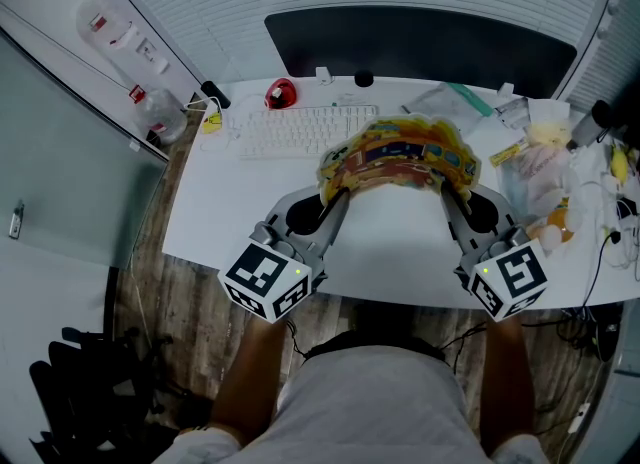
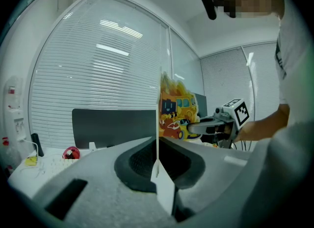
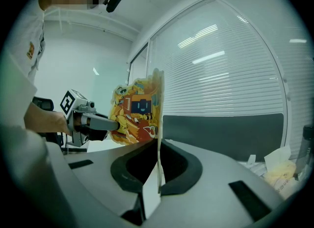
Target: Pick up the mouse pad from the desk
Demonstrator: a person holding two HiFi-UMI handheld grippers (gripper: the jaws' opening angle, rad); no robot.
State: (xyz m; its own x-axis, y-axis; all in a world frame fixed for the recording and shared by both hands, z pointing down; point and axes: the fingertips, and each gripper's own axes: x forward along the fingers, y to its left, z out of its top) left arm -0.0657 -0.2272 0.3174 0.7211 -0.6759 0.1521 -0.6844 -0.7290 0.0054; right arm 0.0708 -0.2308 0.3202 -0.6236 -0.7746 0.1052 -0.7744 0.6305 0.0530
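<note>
The mouse pad [image 1: 400, 152] hung bowed above the surface [image 1: 390, 252]. The left gripper [image 1: 338, 190] pinched its 9 o'clock edge and the right gripper [image 1: 446, 188] its 3 o'clock edge. It seemed thin, light and floppy, so opposite edge holds suited it.

Left gripper [image 2: 158, 165] fingers clamped on edge of upright yellow-orange cartoon-printed flat mouse pad [image 2: 175, 109], right gripper [image 2: 190, 128] pinching far end, black rectangular monitor [image 2: 113, 126] behind.
</note>
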